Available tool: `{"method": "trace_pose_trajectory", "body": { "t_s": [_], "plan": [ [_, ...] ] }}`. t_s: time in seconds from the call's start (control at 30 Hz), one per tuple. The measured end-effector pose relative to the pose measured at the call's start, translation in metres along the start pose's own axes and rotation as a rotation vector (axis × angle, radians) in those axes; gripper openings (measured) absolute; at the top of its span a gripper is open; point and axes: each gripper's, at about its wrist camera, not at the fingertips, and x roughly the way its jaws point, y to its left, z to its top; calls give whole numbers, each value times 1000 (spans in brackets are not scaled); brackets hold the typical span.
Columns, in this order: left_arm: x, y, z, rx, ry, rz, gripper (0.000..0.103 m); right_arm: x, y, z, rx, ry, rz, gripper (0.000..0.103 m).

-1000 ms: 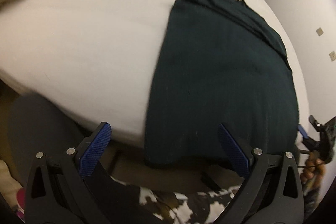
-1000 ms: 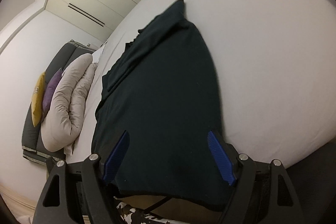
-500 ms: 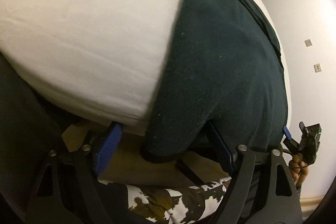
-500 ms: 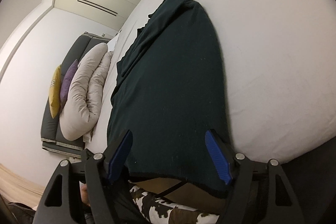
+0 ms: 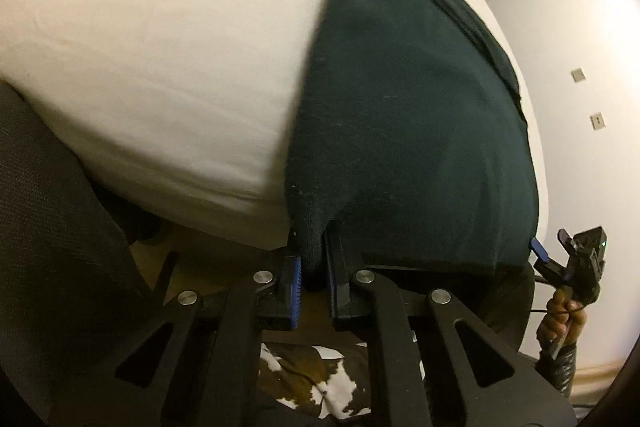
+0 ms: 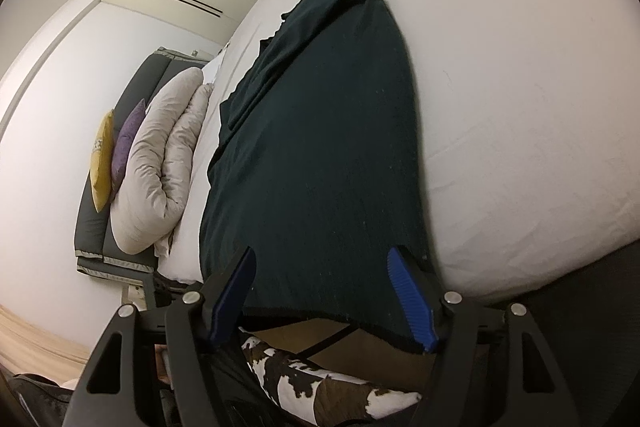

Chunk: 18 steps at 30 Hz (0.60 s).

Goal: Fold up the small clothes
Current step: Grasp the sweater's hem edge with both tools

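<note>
The left tongs (image 5: 312, 277) have just closed, pinching the near corner of the dark green garment (image 5: 404, 115). The right tongs (image 6: 324, 297) stand spread, straddling its near hem. Beyond both, the garment lies flat across the white bed (image 6: 520, 75).

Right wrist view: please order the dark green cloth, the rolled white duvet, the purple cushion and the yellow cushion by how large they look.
1. Dark green cloth, by far the largest, though nearest to the camera.
2. Rolled white duvet.
3. Purple cushion and yellow cushion: they look alike, both partly hidden, so I do not rank them.
</note>
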Motion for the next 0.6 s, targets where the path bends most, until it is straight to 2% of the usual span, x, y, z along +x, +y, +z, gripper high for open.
{"method": "trace_pose_trajectory", "body": {
  "t_s": [0.17, 0.3, 0.4, 0.6],
  "plan": [
    [-22, -11, 7, 39, -76, -6, 7, -3, 3, -2, -8, 11, -36, 72],
    [-41, -19, 15, 66, -119, -50, 7, -4, 2, -1, -1, 18, -82, 72],
    [-48, -24, 19, 71, -119, -61, 7, 0, 1, -2, -5, 30, -112, 71],
    [-43, -25, 16, 78, -110, -86, 7, 2, -3, -2, 5, 39, -143, 64]
  ]
}}
